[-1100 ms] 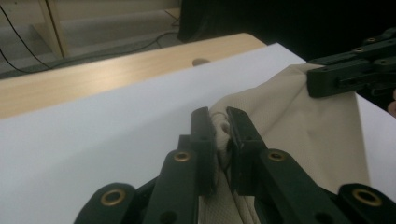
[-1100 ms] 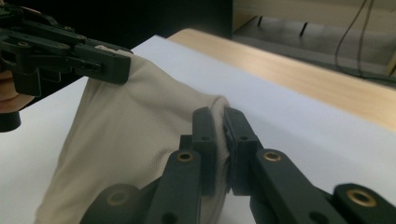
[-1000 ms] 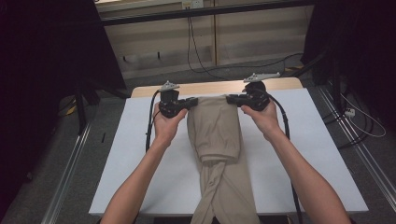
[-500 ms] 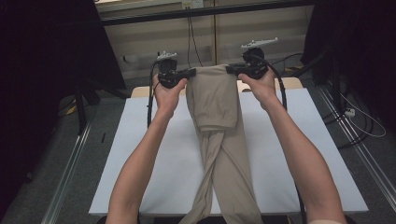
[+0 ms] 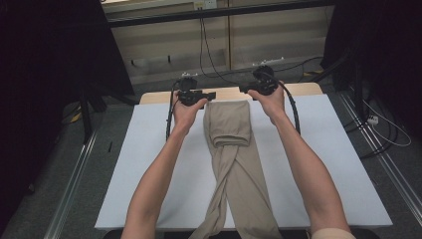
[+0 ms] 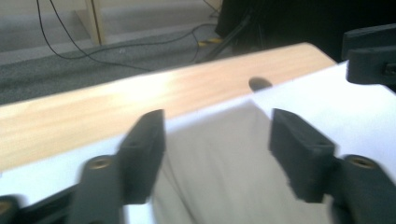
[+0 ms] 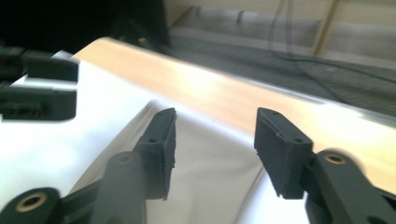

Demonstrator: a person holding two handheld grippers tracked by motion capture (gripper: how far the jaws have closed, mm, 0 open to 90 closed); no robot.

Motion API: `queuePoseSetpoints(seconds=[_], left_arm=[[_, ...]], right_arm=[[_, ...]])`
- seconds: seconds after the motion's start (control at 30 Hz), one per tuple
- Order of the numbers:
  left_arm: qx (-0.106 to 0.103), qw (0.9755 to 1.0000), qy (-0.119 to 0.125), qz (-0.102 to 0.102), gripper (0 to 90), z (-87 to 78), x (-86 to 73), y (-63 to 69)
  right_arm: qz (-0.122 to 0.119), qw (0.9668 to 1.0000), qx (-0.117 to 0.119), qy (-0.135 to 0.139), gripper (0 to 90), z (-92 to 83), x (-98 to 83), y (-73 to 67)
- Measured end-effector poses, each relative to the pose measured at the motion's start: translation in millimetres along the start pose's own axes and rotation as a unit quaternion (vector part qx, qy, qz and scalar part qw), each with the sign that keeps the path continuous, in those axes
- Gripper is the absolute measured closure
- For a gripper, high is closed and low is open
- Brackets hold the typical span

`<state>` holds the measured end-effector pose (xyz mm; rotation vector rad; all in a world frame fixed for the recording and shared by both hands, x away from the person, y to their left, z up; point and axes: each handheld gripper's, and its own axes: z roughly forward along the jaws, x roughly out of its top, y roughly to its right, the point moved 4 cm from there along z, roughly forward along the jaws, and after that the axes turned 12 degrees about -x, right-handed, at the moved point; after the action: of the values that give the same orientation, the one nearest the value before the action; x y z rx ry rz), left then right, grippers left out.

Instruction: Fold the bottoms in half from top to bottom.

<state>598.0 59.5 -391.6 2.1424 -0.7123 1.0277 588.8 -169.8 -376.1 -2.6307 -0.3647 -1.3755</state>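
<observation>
Both grippers, left (image 5: 211,94) and right (image 5: 242,89), have just been opening; their jaws stand apart, empty, over the trousers' (image 5: 229,127) far corners on the white sheet (image 5: 149,164). Best withdraw level, not snagging cloth.

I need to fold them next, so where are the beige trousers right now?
In the high view, the beige trousers lie down the middle of the white sheet, waistband between both open grippers.
</observation>
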Motion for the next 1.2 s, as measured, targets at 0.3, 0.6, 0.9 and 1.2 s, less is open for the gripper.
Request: queuePoseSetpoints(seconds=[0.3,0.6,0.9,1.2], left_arm=[[-0.02,0.9986,-0.033,0.035,21.3,-56.2,-71.7,48.4],[-0.134,0.98,-0.134,0.062,44.7,-125.0,-192.8,129.7],[-0.162,0.9589,-0.213,0.095,40.9,-123.3,-237.9,171.5],[-0.184,0.9571,-0.194,0.111,86.9,-131.2,-231.9,176.0]], right_arm=[[-0.07,0.9934,0.09,-0.013,49.0,-83.1,-91.7,-42.4],[-0.138,0.9679,0.195,-0.079,74.1,-175.5,-214.3,-123.7],[-0.225,0.95,0.193,-0.098,61.2,-196.6,-255.1,-166.9],[-0.237,0.9496,0.185,-0.09,88.4,-194.9,-260.4,-176.1]])
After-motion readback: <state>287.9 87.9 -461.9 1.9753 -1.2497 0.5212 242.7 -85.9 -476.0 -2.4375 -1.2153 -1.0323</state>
